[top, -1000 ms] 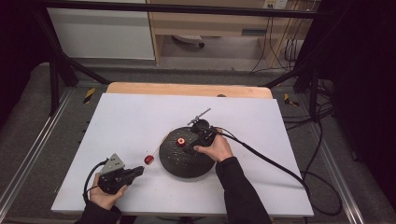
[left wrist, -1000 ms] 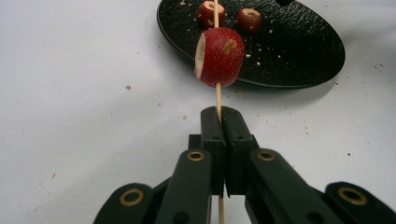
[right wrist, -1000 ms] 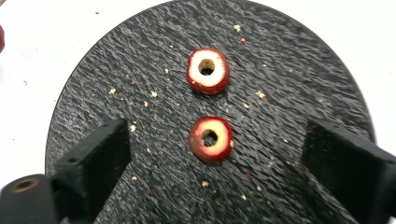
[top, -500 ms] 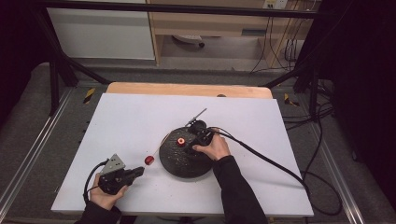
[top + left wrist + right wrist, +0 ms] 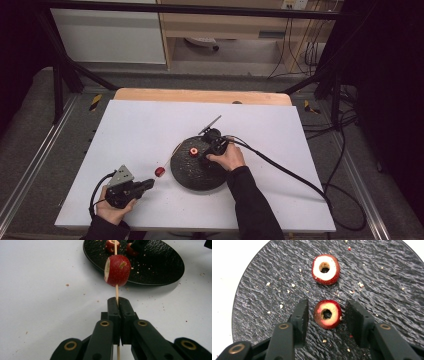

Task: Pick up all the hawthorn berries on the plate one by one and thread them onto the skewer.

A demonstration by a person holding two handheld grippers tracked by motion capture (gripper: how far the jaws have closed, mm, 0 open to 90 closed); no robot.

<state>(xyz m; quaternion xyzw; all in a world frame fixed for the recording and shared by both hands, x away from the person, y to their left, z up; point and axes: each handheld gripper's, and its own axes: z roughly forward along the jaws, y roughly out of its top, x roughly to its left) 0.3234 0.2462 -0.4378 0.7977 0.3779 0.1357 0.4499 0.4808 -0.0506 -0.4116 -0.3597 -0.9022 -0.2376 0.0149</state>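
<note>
Closing my right gripper (image 5: pixel 325 315) on the nearer cored fruit piece (image 5: pixel 327 314) on the black plate (image 5: pixel 257 302), jaws just shy of touching, I keep my left gripper (image 5: pixel 118 305) clamped on the skewer (image 5: pixel 116 291) beside the plate, ready for threading.

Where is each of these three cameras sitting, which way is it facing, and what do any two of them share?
High view: above the person's side, looking forward and down on the white table; both forearms, left gripper, right gripper.
Left gripper view: rides the left gripper, looking level along shut jaws pinching a skewer with a red fruit piece.
Right gripper view: rides the right gripper, looking down; jaws, just closing, flank a cored fruit ring with slim gaps.
Shared: all three show the black plate.
</note>
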